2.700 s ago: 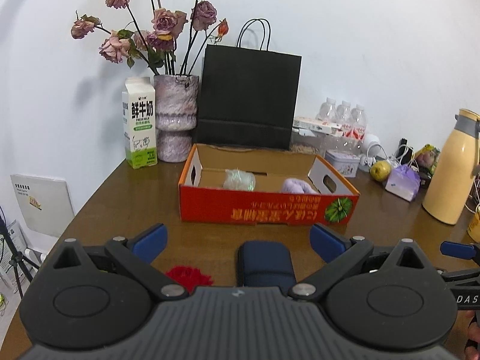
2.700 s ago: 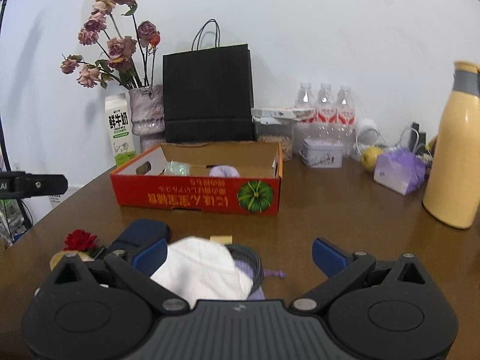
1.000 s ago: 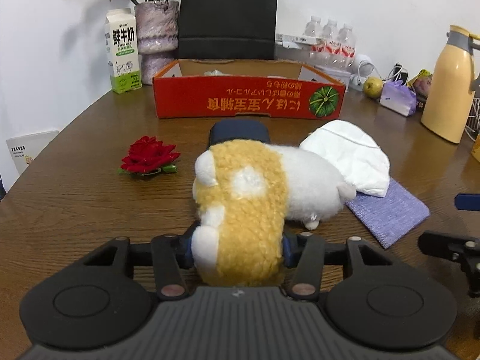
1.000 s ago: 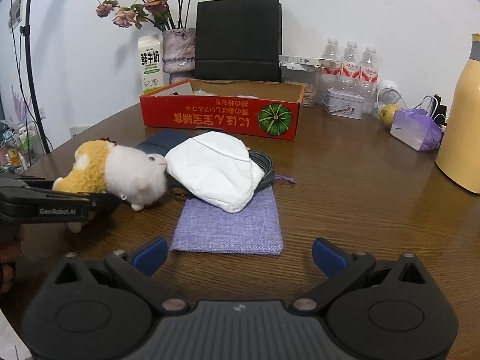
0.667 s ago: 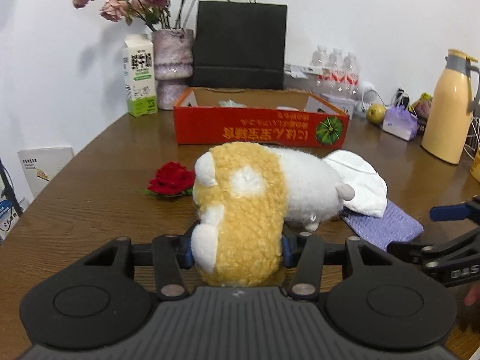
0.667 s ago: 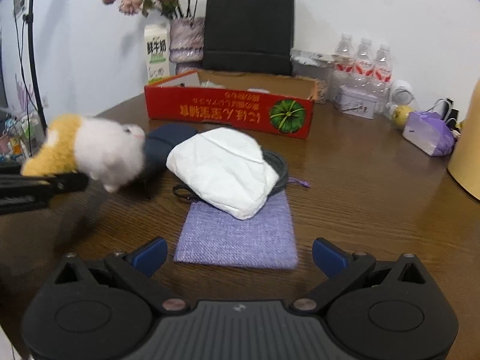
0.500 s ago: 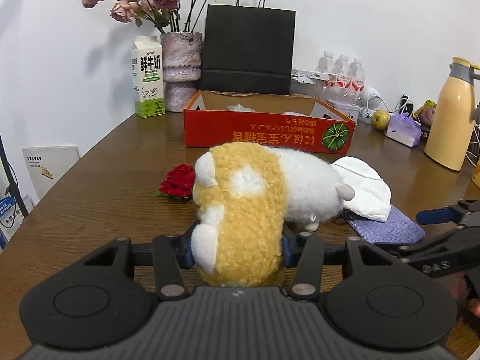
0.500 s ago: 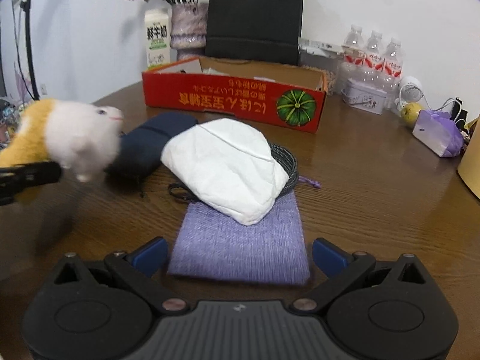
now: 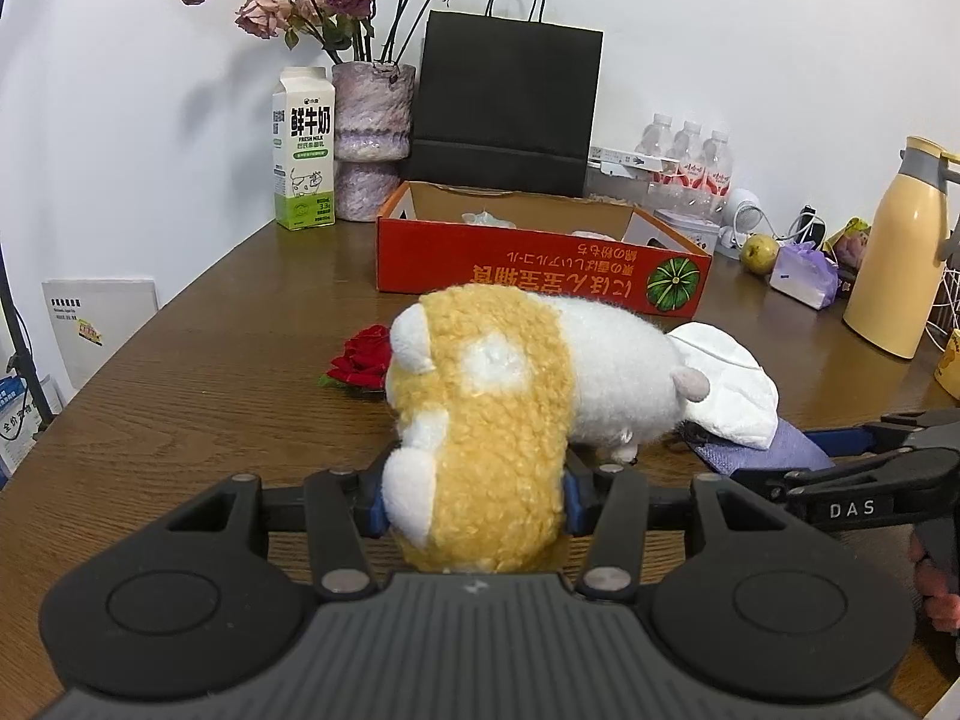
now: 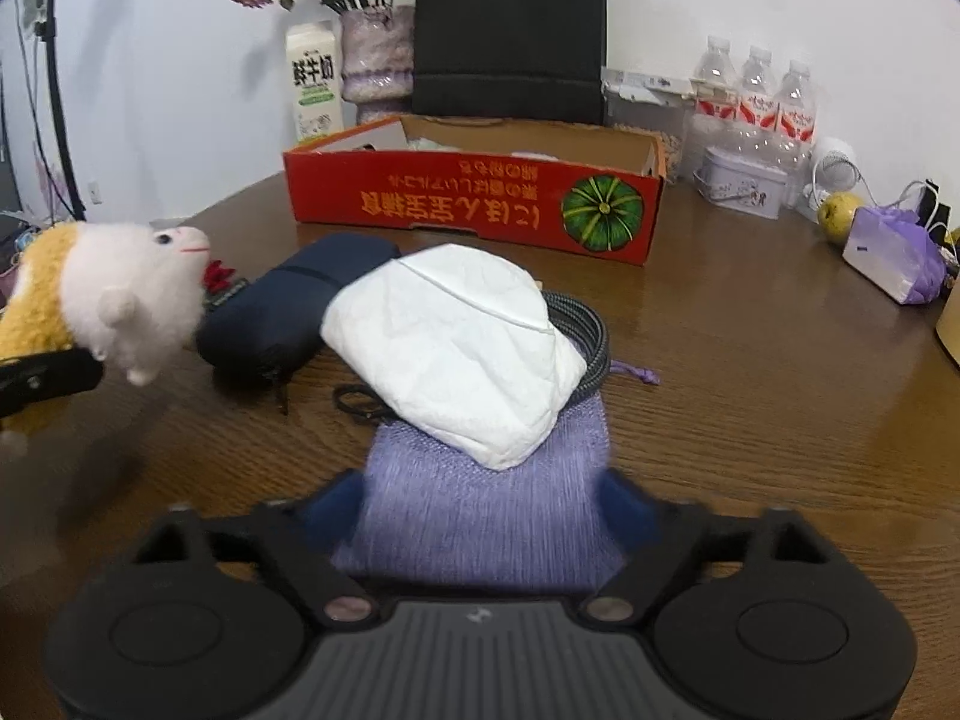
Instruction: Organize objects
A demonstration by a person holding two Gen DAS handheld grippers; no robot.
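Note:
My left gripper (image 9: 474, 501) is shut on a yellow and white plush toy (image 9: 510, 402) and holds it above the table; the toy also shows at the left of the right wrist view (image 10: 114, 294). My right gripper (image 10: 480, 510) has its jaws closing on the near end of a purple cloth pouch (image 10: 480, 504), blurred by motion. A white pouch (image 10: 456, 348) lies on the purple one, over a coiled cable (image 10: 585, 330). A dark blue pouch (image 10: 288, 306) and a red rose (image 9: 360, 357) lie nearby. The red cardboard box (image 10: 480, 204) stands behind them.
A milk carton (image 9: 303, 150), a vase of flowers (image 9: 369, 138) and a black paper bag (image 9: 504, 114) stand behind the box. Water bottles (image 10: 756, 96), a tin (image 10: 744, 180), a pear (image 10: 840, 210) and a yellow flask (image 9: 900, 246) crowd the right.
My left gripper has lifted the plush toy higher off the table. My right gripper has moved forward to the purple pouch and its jaws have come in around it.

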